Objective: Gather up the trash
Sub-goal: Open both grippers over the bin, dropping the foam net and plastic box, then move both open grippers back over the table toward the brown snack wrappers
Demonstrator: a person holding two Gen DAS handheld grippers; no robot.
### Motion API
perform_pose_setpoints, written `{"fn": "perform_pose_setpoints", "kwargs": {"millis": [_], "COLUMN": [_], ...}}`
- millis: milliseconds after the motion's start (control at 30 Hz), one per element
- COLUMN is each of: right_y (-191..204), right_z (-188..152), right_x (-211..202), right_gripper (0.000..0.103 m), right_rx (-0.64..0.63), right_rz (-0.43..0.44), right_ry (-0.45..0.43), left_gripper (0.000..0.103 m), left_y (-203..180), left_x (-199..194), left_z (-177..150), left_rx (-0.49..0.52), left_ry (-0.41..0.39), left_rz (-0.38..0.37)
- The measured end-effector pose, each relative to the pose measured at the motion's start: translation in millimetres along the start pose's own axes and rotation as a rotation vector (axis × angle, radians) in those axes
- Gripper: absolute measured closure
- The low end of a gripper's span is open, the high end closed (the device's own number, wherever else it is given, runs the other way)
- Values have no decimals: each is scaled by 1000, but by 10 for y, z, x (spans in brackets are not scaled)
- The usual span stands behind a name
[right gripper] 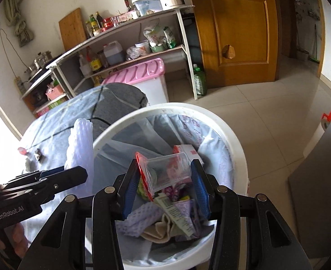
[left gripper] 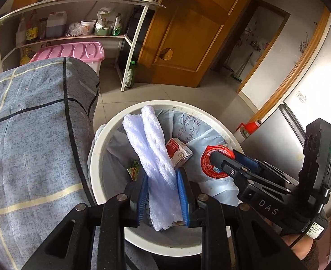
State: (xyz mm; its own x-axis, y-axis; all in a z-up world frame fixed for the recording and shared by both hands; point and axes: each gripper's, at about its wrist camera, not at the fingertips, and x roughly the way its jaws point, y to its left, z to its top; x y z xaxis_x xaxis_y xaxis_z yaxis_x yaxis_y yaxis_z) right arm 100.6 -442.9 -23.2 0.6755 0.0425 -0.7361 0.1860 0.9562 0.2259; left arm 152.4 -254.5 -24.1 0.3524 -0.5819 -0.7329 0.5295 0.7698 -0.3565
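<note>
A white foam wrap point(left gripper: 156, 157) is clamped between the blue pads of the left gripper point(left gripper: 163, 199), hanging directly over the white trash bin point(left gripper: 102, 153) that is lined with a pale bag. A clear plastic cup point(right gripper: 168, 171) with a red foil lid is pinched between the narrowed fingers of the right gripper point(right gripper: 167, 193), just above the bin's rubbish. A red-and-white carton point(left gripper: 178, 154) is seen inside, ahead of the left gripper. Each piece is probably best released only once well inside the rim, the long foam being lowered end-first so it is not left draped over the edge.
</note>
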Motion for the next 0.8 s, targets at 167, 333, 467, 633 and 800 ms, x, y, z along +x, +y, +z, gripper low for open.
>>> {"fn": "perform_pose_setpoints", "kwargs": {"millis": [167, 333, 467, 633, 800], "right_y": [-27, -60, -24, 133, 352], "right_z": [-36, -62, -71, -78, -92], "right_x": [55, 28, -22, -84, -109], "right_gripper": [43, 42, 42, 42, 42], "right_rx": [-2, 16, 25, 14, -10], "right_rz": [-25, -18, -5, 23, 55], "right_ry": [12, 7, -7, -25, -30], "left_gripper": [58, 55, 55, 55, 55], "left_y": [-1, 29, 75, 216, 418], "left_x": [85, 47, -60, -274, -553], "left_z": [-13, -22, -39, -96, -179], "left_rx": [-3, -12, -19, -36, -57], "left_ry": [20, 11, -11, -48, -89], "left_rz": [10, 14, 21, 47, 92]}}
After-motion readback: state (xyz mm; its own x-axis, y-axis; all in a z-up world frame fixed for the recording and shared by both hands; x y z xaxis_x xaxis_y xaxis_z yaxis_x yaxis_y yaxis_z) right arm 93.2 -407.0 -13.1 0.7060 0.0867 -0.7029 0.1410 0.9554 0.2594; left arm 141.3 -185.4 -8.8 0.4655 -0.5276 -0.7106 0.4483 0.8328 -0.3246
